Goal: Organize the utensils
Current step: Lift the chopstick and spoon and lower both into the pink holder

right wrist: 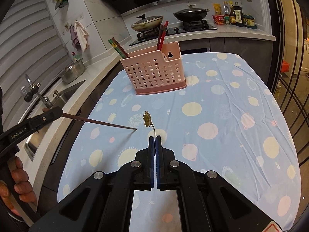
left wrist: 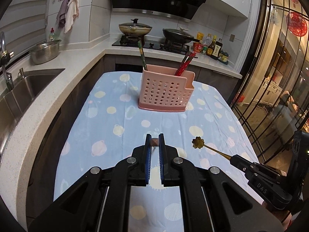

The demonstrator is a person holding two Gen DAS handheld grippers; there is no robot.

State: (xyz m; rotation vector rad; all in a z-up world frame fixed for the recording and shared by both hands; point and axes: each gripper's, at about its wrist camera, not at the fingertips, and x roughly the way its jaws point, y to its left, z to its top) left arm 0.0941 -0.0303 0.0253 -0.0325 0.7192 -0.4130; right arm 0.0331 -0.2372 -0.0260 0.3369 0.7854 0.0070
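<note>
Perforated plastic caddy (left wrist: 164, 92) (matt), wrinkled cloth (left wrist: 119, 119)

Pink perforated holder (left wrist: 164, 92) — pale-blue tablecloth (left wrist: 115, 127) dotted with pastel planets.

A pink perforated holder (right wrist: 154, 71) stands upright at the far end of the desk (right wrist: 222, 116), with green chopsticks (right wrist: 118, 48) and red chopsticks (right wrist: 162, 33) leaning in it. A dark chopstick (right wrist: 108, 123) and a gold flower-headed spoon (right wrist: 147, 119) are held above the cloth.
</note>
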